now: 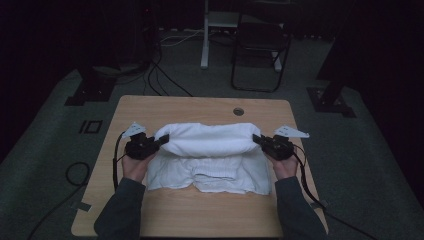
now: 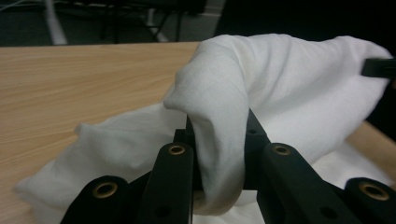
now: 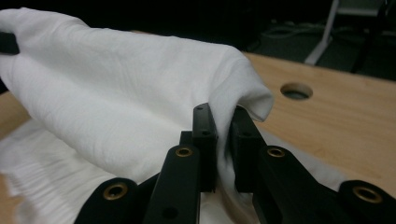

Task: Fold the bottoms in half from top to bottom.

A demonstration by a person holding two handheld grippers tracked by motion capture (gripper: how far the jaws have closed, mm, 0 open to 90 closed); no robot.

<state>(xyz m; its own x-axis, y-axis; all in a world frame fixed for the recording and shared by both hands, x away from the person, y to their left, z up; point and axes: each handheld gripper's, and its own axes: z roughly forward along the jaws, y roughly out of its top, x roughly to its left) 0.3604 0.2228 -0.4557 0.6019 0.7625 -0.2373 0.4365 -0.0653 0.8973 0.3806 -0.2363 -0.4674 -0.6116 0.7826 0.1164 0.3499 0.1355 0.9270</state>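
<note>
A white cloth garment [image 1: 207, 155] lies on the wooden table [image 1: 200, 215], its far edge lifted into a raised fold between both hands. My left gripper [image 1: 161, 141] is shut on the cloth's left end; in the left gripper view the white cloth [image 2: 219, 140] is bunched between the black jaws of my left gripper [image 2: 219, 154]. My right gripper [image 1: 257, 138] is shut on the right end; in the right gripper view my right gripper [image 3: 225, 140] pinches a thin fold of the cloth [image 3: 116, 93]. The lower part of the garment rests flat on the table.
A round cable hole [image 1: 238, 111] sits near the table's far edge. Beyond the table stand a dark chair [image 1: 260, 47] and a white post [image 1: 204, 35]. Cables [image 1: 75, 175] trail on the floor at left.
</note>
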